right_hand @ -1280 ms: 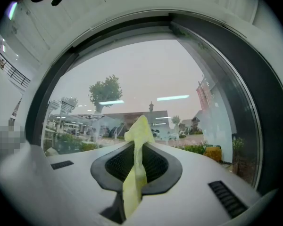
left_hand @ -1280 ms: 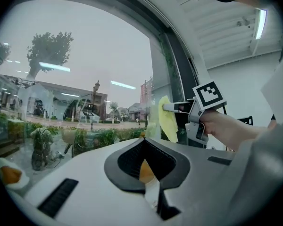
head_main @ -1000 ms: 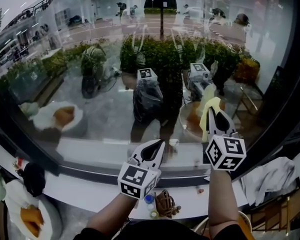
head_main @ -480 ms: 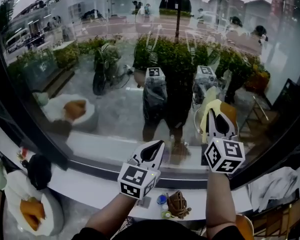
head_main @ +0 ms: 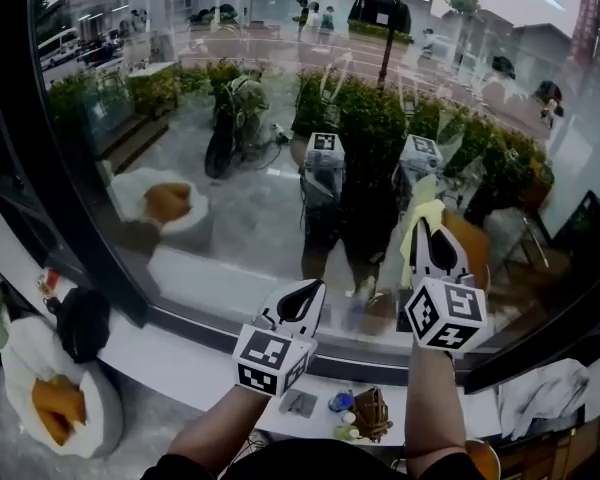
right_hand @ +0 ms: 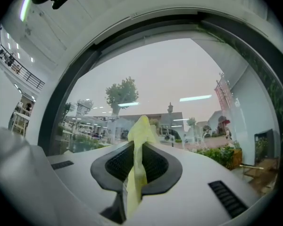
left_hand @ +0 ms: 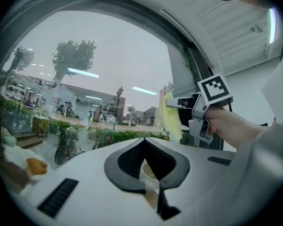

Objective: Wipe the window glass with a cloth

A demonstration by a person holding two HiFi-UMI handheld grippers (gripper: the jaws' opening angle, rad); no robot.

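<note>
Left gripper (head_main: 302, 306): hovering lower centre, fingers closed on nothing, idling.
Window glass (head_main: 210, 208): filling the upper frame, showing no wipe marks I can make out.
Cloth (head_main: 418, 226): yellow, right of centre, seemingly touching the pane.
Right gripper (head_main: 433, 243): fingers clamping the cloth.
Progress: wiping looking barely started, most glass remaining.
</note>
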